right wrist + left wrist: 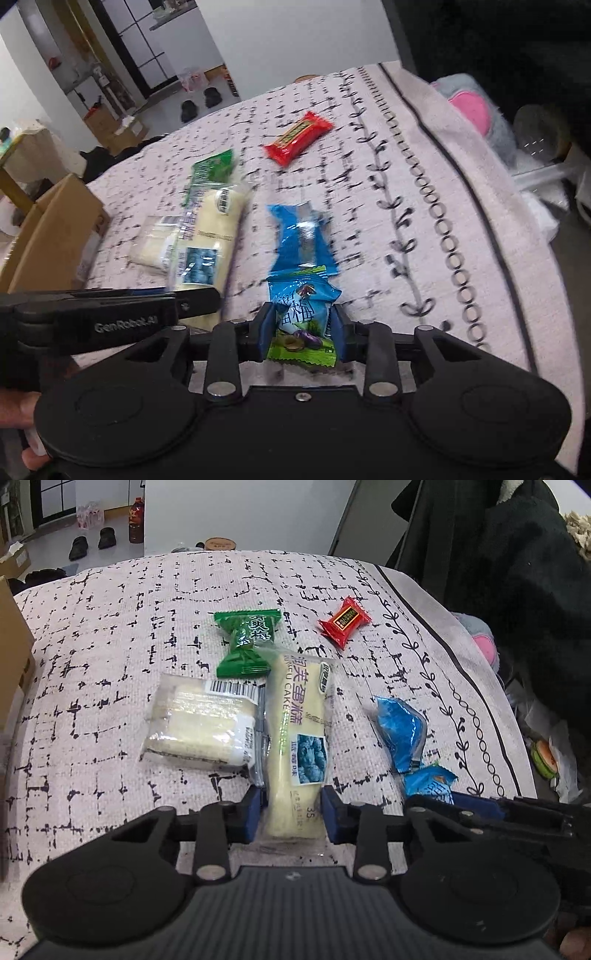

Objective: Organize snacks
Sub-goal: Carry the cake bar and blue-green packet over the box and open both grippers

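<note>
Snacks spread over a pale pink tablecloth (110, 627) printed with broken black lines and a looped border. At the centre, a long yellow cake bar (295, 738) in clear wrap with purple lettering and a blueberry picture, used here as the landmark. Just to the left of the cake bar and touching its wrapper, a pale square cake (199, 723) in clear plastic with a barcode label. At the far end of the cake bar, touching it, a green twist-wrapped sweet (245, 642). Beyond and to the right of the cake bar, apart from it, a small red sweet (345, 622). To the right of the cake bar, a blue packet (402, 731) lying crumpled on the cloth. Left of the cake bar, at the table's edge, a brown cardboard box (55, 236).

Left gripper (291, 816) closed on the near end of the cake bar, blue pads (332, 812) pressing either side of it. Cake bar lying on the cloth, pointing away from the camera.

Right gripper (303, 332) to the right of the cake bar, clamped on a blue and green snack packet (301, 317), its green lower edge showing below the pads. Blue packet (303, 236) just beyond that, in line with it.

Behind the table, far past the cake bar: a white wall, a dark bottle (136, 520) and a pair of black shoes (92, 542) on the floor. Right wrist view blurred.
</note>
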